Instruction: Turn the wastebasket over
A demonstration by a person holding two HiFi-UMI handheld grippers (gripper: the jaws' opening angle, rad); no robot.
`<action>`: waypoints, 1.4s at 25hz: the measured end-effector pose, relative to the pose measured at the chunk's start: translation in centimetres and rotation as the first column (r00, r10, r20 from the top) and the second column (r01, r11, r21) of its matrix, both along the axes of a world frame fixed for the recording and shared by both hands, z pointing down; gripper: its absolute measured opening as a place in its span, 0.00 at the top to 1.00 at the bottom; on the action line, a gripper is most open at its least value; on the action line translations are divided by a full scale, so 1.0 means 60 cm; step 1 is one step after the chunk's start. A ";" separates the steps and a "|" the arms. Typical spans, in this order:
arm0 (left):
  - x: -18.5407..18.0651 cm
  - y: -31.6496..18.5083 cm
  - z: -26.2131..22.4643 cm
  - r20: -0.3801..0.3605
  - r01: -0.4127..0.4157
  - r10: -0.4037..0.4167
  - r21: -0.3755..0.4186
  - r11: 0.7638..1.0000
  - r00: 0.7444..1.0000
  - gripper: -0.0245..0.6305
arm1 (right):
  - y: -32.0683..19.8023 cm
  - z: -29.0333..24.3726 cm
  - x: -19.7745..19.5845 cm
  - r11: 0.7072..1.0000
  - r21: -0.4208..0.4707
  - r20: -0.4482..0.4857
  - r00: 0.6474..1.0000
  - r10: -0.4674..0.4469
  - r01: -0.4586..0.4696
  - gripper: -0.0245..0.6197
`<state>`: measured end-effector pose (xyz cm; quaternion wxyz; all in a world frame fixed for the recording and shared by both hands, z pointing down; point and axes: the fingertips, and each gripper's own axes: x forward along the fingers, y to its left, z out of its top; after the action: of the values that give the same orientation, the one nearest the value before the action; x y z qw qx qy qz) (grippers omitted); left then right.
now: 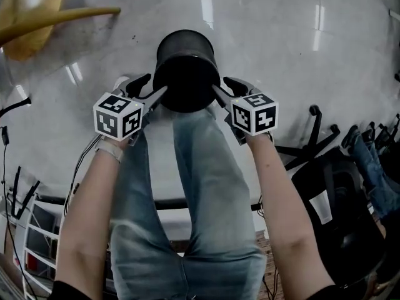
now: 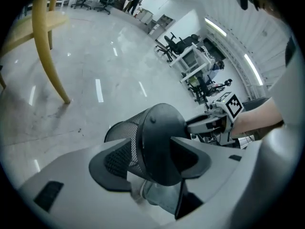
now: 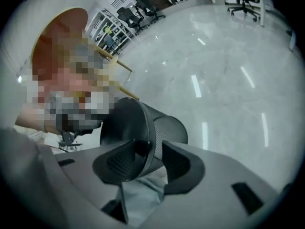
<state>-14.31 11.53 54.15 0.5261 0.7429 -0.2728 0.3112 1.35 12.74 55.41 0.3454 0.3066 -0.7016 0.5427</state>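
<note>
Head view: left gripper [image 1: 155, 86] straddles wastebasket [image 1: 185, 74] (jaws apart).

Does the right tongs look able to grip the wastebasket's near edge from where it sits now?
Probably yes. The right tongs stands open astride the near edge of the wastebasket, pads seemingly not pressing, with nothing else in the gap. The left tongs sits at the opposite side, out of its way.

Wastebasket [image 1: 185, 74] mouth unseen — yellow furniture [image 1: 37, 19] cropped.
</note>
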 end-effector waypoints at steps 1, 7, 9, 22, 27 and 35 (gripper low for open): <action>0.003 0.000 0.008 -0.005 0.001 -0.001 -0.009 1.000 1.000 0.58 | -0.001 0.004 -0.004 1.000 -0.021 0.032 0.999 0.010 -0.009 0.70; 0.008 0.001 0.022 0.042 0.069 -0.068 -0.027 0.997 0.997 0.62 | -0.003 0.005 -0.006 0.999 -0.038 0.105 0.994 0.021 -0.017 0.70; 0.010 0.006 0.019 0.054 0.077 -0.075 -0.039 0.996 0.996 0.63 | -0.007 0.005 -0.003 0.999 -0.027 0.106 0.994 0.022 -0.019 0.71; 0.191 0.039 -0.093 -0.201 -0.091 0.097 0.038 0.995 0.975 0.62 | -0.064 0.002 0.177 0.991 0.066 0.053 0.992 0.111 -0.114 0.76; 0.143 0.007 -0.049 -0.168 0.086 -0.078 0.037 0.996 0.983 0.59 | -0.078 0.014 0.225 0.987 0.063 0.058 0.988 0.142 -0.146 0.76; 0.028 0.027 0.118 -0.023 0.313 -0.320 -0.158 0.937 0.947 0.50 | -0.090 0.047 0.271 0.986 0.096 0.018 0.990 0.137 -0.139 0.87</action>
<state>-12.61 13.17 61.24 0.6307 0.6543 -0.3517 0.2244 17.61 7.35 58.20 0.2877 0.3677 -0.7061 0.5324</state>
